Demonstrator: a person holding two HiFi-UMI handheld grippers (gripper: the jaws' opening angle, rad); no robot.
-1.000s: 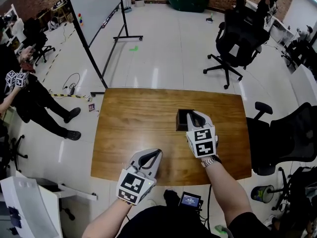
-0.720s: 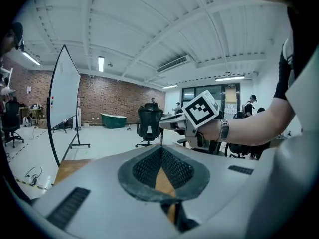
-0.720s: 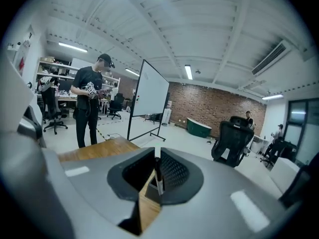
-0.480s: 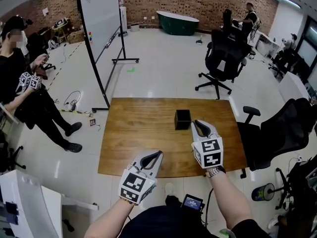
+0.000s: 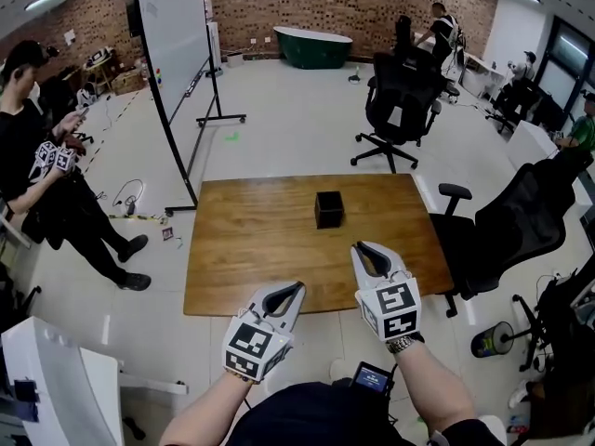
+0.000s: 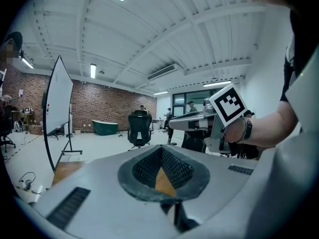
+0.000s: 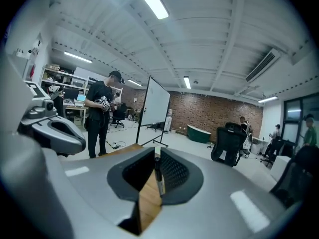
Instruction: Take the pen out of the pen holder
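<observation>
The black square pen holder (image 5: 328, 209) stands alone near the middle of the wooden table (image 5: 242, 249). My right gripper (image 5: 359, 247) hovers over the table's near edge, well short of the holder and to its right. In the right gripper view a thin dark pen (image 7: 158, 176) stands upright between the pads, and my right gripper (image 7: 155, 156) is shut on it. The pen is too small to make out in the head view. My left gripper (image 5: 297, 287) hangs just off the near edge, tips together with nothing between them; in its own view my left gripper (image 6: 161, 149) shows only wood behind the pads.
Black office chairs (image 5: 402, 96) stand beyond the table and another chair (image 5: 521, 221) at its right. A whiteboard on a stand (image 5: 177, 45) is at the back left. A person in black (image 5: 37, 175) stands at the left holding marker cubes.
My right gripper has drawn back from the pen holder toward me and risen. The left gripper has also pulled back off the table edge. The view now takes in more of the room.
</observation>
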